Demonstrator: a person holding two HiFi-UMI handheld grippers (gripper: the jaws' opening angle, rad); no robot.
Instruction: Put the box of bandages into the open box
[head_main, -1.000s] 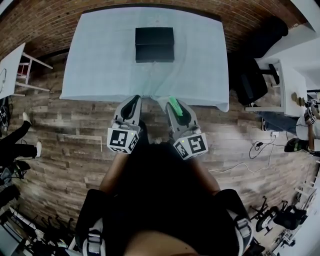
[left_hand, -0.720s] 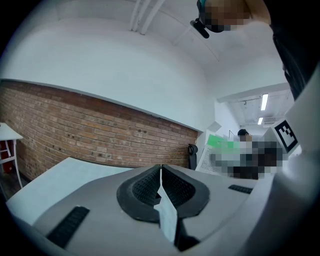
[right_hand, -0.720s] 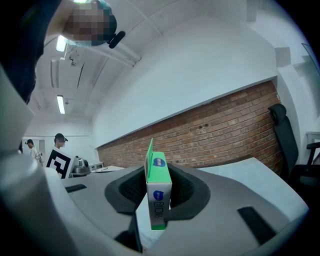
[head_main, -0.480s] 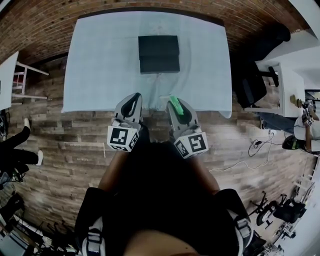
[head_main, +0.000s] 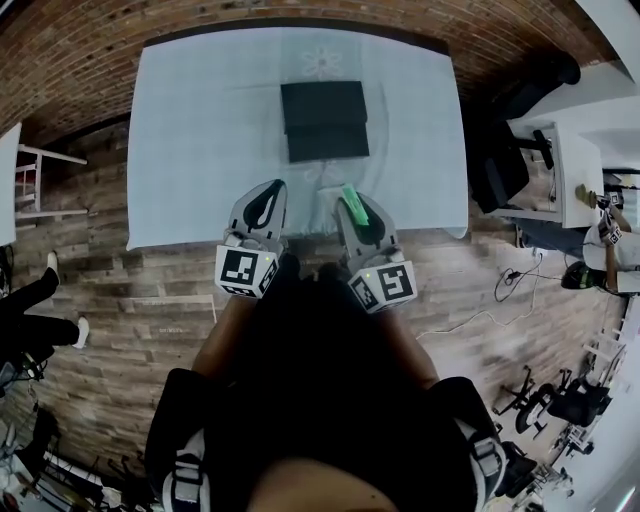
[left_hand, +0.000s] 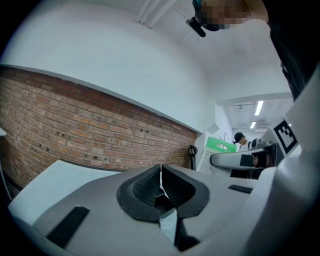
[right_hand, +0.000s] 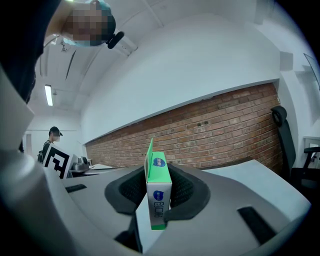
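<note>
Pale worktop (head_main: 200, 130) — black open box (head_main: 324, 120) at its middle. At the box's 6 o'clock, right gripper (head_main: 352, 197) fingers clamp the green box of bandages (right_hand: 158, 192); at 7 o'clock, left gripper (head_main: 267, 192) fingers meet, empty.

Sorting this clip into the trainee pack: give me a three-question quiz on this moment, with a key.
1. True or false: the left gripper holds the box of bandages.
2. Multiple choice: the black box lies A) on the floor, B) on the table, C) on a chair.
3. Fill in: the top of the box of bandages is ___ in colour.
Key: 1 false, the right gripper is closed on it and the left jaws are together on nothing; 2 B; 3 green.
</note>
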